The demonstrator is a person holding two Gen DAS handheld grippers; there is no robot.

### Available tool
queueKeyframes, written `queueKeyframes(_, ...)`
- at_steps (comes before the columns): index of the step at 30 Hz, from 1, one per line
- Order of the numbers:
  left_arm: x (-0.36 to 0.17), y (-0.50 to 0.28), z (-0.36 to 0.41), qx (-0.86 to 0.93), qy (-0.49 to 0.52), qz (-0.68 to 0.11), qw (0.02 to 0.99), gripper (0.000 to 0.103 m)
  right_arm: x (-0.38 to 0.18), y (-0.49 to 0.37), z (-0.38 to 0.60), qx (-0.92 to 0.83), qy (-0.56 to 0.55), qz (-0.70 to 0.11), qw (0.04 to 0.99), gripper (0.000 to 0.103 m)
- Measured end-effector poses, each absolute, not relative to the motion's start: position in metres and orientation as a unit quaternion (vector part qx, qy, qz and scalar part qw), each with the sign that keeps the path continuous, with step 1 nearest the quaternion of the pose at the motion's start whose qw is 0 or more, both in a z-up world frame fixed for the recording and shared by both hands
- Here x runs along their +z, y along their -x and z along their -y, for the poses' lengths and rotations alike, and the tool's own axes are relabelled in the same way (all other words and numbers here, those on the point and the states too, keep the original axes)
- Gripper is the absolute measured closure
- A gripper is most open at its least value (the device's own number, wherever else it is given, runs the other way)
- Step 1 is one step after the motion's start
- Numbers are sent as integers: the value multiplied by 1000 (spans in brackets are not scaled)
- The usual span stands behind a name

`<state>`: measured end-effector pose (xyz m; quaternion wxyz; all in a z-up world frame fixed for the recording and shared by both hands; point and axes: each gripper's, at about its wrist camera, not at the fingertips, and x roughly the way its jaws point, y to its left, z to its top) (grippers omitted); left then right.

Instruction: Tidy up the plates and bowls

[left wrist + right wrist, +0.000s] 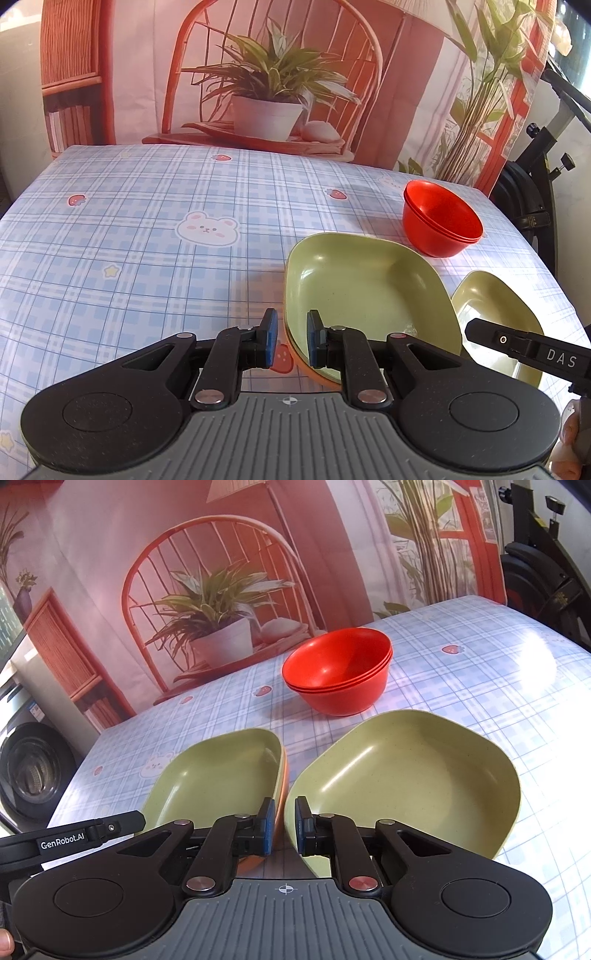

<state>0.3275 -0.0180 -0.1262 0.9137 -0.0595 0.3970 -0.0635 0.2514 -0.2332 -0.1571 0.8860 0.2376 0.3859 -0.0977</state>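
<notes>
A green square plate [369,288] lies stacked on an orange plate [314,373] on the checked tablecloth; the stack also shows in the right wrist view [218,779]. A second green plate [410,775] lies alone to its right and also shows in the left wrist view [495,310]. Stacked red bowls [439,218] [340,672] stand behind the plates. My left gripper [290,339] is open, its jaws either side of the stacked plates' near left rim. My right gripper [282,825] is open, its jaws astride the lone green plate's near left rim.
The table [147,240] has a blue plaid cloth with bear and strawberry prints. A printed backdrop [266,74] hangs behind the far edge. An exercise bike [532,177] stands off the right side. A washing machine [29,768] sits left of the table.
</notes>
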Motion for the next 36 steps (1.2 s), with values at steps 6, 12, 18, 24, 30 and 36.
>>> queueKeyframes(6,-129,-326,19,-60,56,-403,912,86,-160,-252,230,-87,-235,-392,885,91)
queueKeyframes(12,-130,-326,19,-59,56,-402,912,86,-162,-250,232,-88,-239,-392,884,91)
queueKeyframes(18,-121,-328,22,-58,42,-392,917,86,-159,-248,235,-94,-240,-384,887,91)
queueKeyframes(24,-103,-338,38,-107,45,-383,917,86,-151,-242,245,-107,-232,-367,894,91)
queueKeyframes(30,-96,-350,76,-192,32,-397,897,85,-138,-228,279,-165,-202,-333,906,90)
queueKeyframes(36,-104,-355,110,-221,6,-402,889,85,-146,-209,310,-221,-182,-340,896,90)
